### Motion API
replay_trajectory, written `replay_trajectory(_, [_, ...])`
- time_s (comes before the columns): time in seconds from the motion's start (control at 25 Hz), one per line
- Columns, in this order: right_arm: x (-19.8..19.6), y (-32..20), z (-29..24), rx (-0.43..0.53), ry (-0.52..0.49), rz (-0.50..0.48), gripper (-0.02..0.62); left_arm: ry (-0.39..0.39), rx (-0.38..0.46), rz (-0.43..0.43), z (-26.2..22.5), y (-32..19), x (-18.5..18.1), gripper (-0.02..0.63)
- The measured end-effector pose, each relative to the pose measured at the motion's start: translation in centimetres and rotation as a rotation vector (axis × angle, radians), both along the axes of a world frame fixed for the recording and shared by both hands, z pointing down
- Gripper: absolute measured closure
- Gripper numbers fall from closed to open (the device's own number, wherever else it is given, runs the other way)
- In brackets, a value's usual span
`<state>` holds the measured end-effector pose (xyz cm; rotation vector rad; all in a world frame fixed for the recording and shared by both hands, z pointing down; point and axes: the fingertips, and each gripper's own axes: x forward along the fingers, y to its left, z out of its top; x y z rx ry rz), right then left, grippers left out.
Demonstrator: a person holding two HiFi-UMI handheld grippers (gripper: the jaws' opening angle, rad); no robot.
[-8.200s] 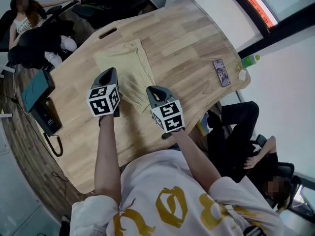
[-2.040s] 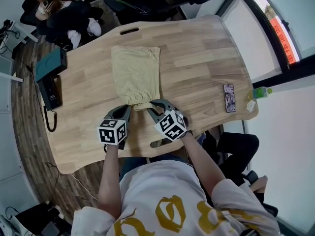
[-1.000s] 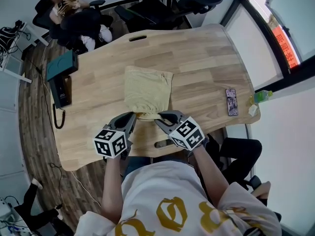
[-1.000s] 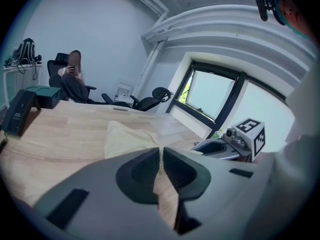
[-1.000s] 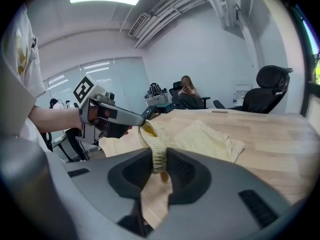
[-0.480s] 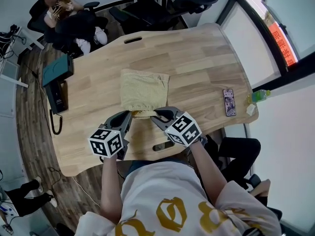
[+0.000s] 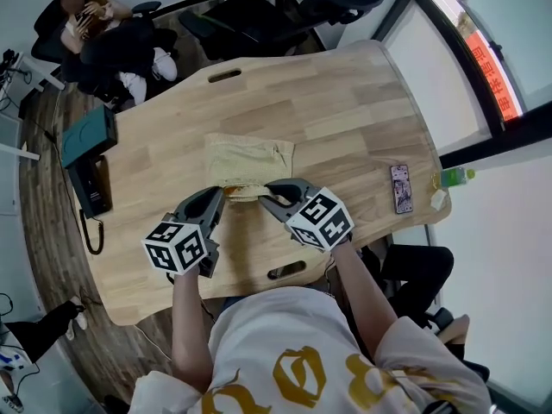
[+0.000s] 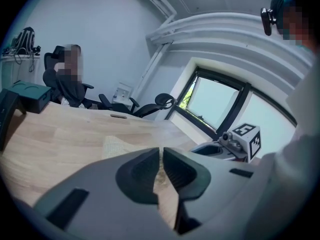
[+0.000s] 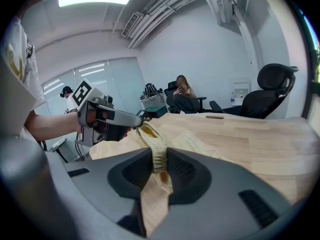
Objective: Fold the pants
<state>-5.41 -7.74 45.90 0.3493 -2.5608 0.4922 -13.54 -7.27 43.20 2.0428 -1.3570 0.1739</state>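
The left gripper (image 7: 217, 198) pinched the near edge of the beige pants (image 7: 248, 153) between almost-closed jaws, and the right gripper (image 7: 266, 198) clamped a bunched part of that edge. The rest lay on the table (image 7: 345, 102) straight ahead of both tips, equally near the 2, so the fold probably ran forward.

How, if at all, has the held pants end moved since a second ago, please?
Yes: the pants end moved away from the near table slot, toward the far slot.
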Motion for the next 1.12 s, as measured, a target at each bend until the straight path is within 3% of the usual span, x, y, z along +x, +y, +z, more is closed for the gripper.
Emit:
replay_trajectory(0.28, [-0.9, -4.4, 2.1, -0.028, 0.043, 0.02, 0.52, -0.005, -0.046, 0.039, 2.0, -4.5, -0.8, 0.575])
replay_trajectory(0.72, [-2.6, -9.8, 8.0, -0.092, 0.151, 0.04, 0.518, 0.064, -0.147, 0.026, 8.3, -10.2, -2.5, 0.575])
replay_trajectory(1.12, [-3.1, -11.8, 14.4, -0.225, 0.162, 0.091, 0.522, 0.014, -0.31, 0.008, 16.9, -11.5, -2.6, 0.581])
